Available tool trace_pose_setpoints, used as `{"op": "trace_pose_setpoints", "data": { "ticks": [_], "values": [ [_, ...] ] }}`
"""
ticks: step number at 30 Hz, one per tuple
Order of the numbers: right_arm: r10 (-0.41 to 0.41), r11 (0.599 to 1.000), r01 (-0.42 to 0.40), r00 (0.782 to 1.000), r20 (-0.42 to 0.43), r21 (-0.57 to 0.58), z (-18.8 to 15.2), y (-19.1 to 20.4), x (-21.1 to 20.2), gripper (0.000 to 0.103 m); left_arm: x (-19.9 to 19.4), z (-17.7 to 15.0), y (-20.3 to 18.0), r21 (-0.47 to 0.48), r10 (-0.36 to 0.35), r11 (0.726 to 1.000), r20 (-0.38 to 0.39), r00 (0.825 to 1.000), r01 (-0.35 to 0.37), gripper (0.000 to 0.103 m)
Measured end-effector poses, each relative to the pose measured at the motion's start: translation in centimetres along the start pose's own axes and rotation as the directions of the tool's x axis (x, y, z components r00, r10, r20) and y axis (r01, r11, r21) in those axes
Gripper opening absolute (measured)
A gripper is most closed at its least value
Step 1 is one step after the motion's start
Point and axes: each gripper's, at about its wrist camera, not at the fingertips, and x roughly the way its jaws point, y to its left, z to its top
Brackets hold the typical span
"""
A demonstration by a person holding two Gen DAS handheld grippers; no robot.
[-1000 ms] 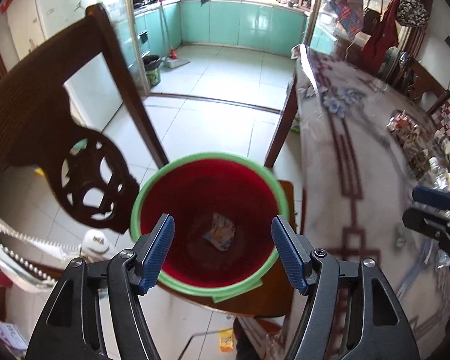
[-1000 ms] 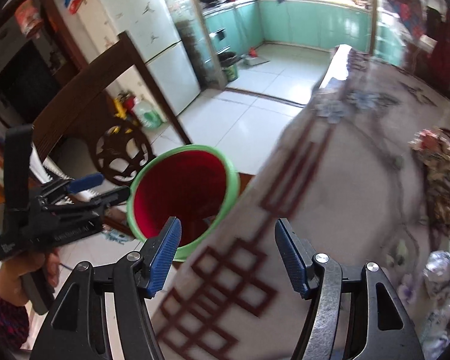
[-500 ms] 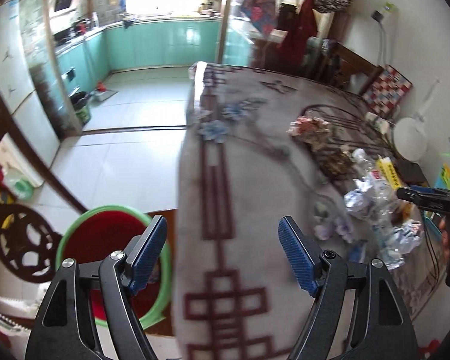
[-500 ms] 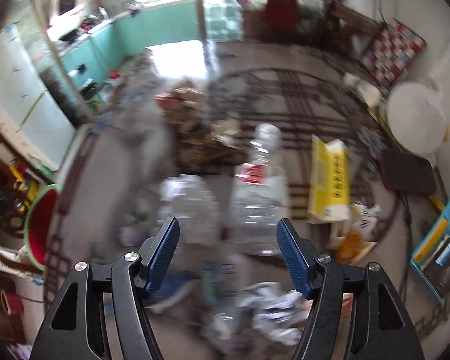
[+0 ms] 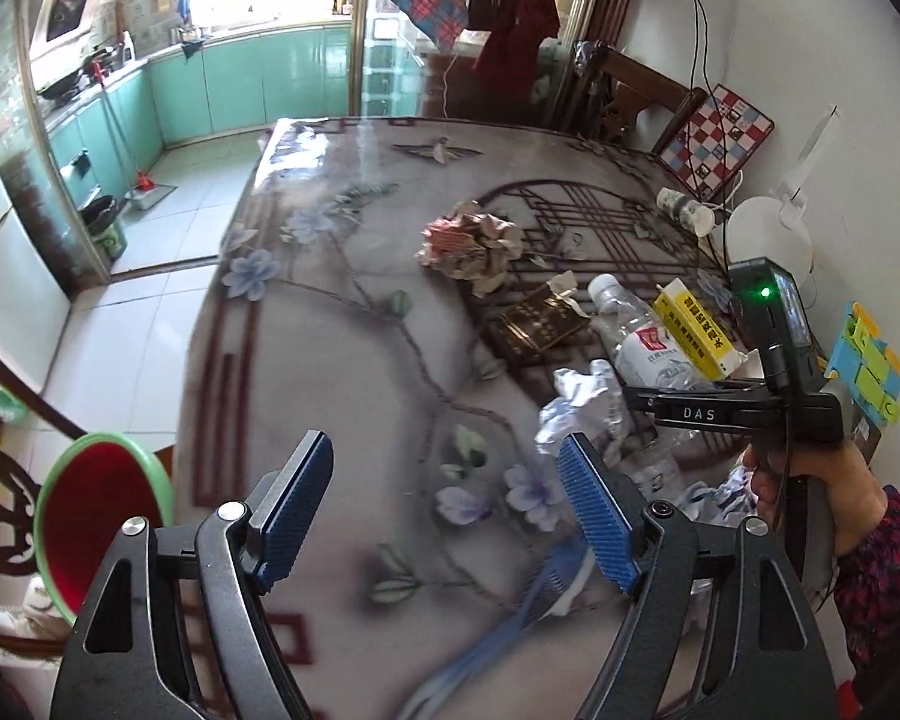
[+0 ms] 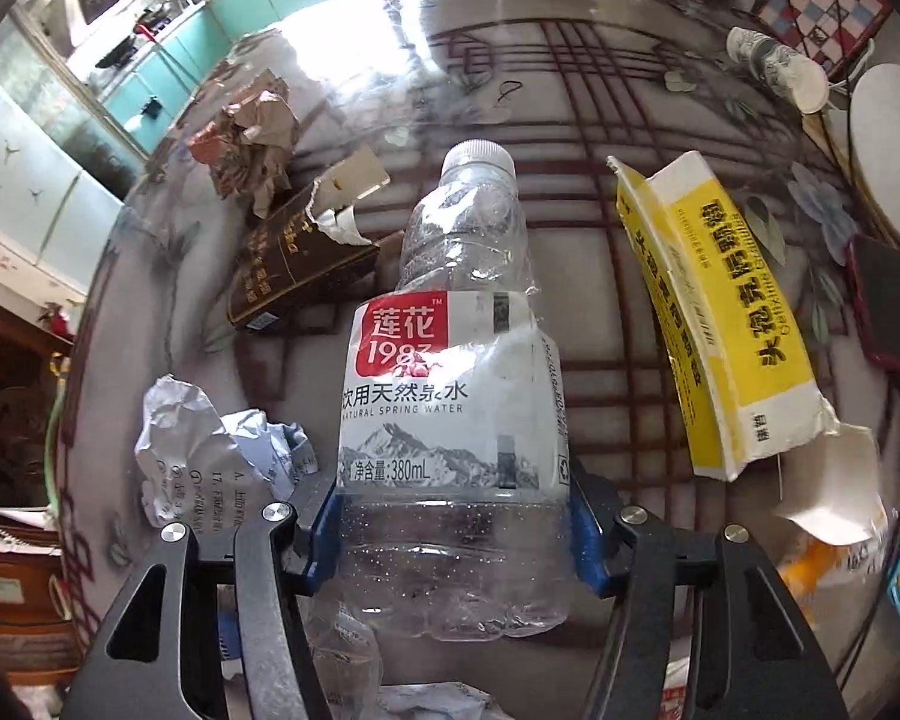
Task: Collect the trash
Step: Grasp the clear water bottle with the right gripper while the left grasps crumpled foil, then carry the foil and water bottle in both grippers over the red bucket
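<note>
Between the right tongs, blue pads pressed both sides of a crumpled water bottle lying on the table, cap pointing away. Beyond it lay a yellow carton. Left tongs gaped wide over the table, empty, red bin lower left.

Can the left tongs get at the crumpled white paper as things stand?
Probably yes. The left tongs are open and empty, and the crumpled white paper lies just past the right fingertip, nothing between. The right tongs flank the bottle alongside.
</note>
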Motion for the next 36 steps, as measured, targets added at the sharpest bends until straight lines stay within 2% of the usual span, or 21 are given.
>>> {"op": "trace_pose_setpoints", "data": {
  "ticks": [6,9,12,16,17,18,19,21,25,30,36],
  "values": [
    [0.113,0.993,-0.117,0.989,0.1,0.031,0.4,-2.7,-4.7,0.058,3.2,0.8,-4.0,0.011,-0.017,1.0,-0.065,0.998,0.018,0.079],
    [0.138,0.989,-0.145,0.98,0.144,0.037,0.1,-3.7,-6.9,0.058,4.9,1.4,-6.0,0.02,-0.064,0.998,-0.096,0.993,0.066,0.08],
    [0.161,0.983,-0.174,0.972,0.171,0.064,-0.1,-4.8,-8.3,0.058,7.4,1.7,-7.9,0.052,-0.046,0.997,-0.135,0.99,0.053,0.081],
    [0.203,0.967,-0.228,0.959,0.199,0.111,-0.6,-5.7,-9.7,0.058,9.7,1.9,-8.9,0.036,-0.047,0.998,-0.165,0.985,0.054,0.079],
    [0.211,0.964,-0.237,0.956,0.205,0.117,-0.8,-5.8,-10.0,0.058,10.2,1.9,-9.0,0.031,-0.044,0.998,-0.178,0.983,0.05,0.076],
    [0.213,0.963,-0.241,0.954,0.21,0.118,-1.0,-5.9,-10.4,0.058,10.6,1.8,-9.0,0.025,-0.045,0.998,-0.188,0.981,0.05,0.065],
    [0.214,0.962,-0.244,0.952,0.217,0.12,-1.2,-5.9,-10.8,0.058,10.9,1.8,-9.0,0.02,-0.042,0.999,-0.198,0.979,0.047,0.049],
    [0.216,0.962,-0.247,0.95,0.224,0.12,-1.4,-6.0,-11.1,0.058,10.9,1.7,-8.8,0.004,-0.039,0.999,-0.211,0.977,0.041,0.043],
    [0.223,0.958,-0.258,0.945,0.239,0.125,-1.5,-5.9,-11.8,0.058,9.0,1.7,-8.5,-0.011,-0.044,0.999,-0.161,0.986,0.043,0.033],
    [0.233,0.956,-0.27,0.938,0.256,0.118,-1.4,-5.1,-12.4,0.058,5.9,2.1,-7.7,0.017,-0.008,1.0,-0.079,0.997,0.01,0.033],
    [0.249,0.956,-0.281,0.932,0.265,0.09,-1.2,-3.1,-12.9,0.058,3.3,2.5,-6.5,0.051,0.04,0.998,-0.017,0.999,-0.039,0.033]
  ]
}}
